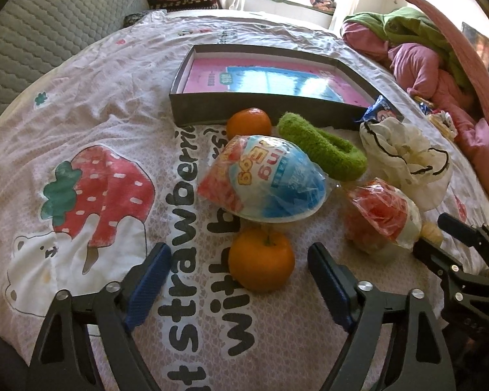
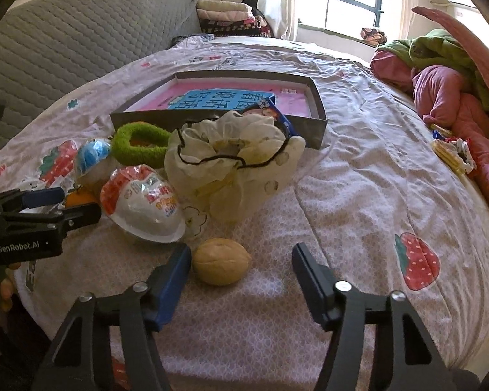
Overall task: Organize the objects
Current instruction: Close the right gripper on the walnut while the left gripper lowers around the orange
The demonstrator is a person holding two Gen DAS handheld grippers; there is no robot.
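In the left wrist view an orange lies on the bedspread between the blue pads of my left gripper, which stands open with gaps on both sides. A second orange rests against the dark shallow box. In the right wrist view a tan walnut sits between the jaws of my right gripper. The left pad is close beside it, the right pad well apart, so the gripper is open. A blue-and-red toy egg, a red-and-white toy egg and a green fuzzy ring lie nearby.
A white drawstring pouch and a blue snack packet sit by the box's right corner. Pink and green bedding is heaped at the right. A grey quilted headboard rises at the left. My grippers are close side by side.
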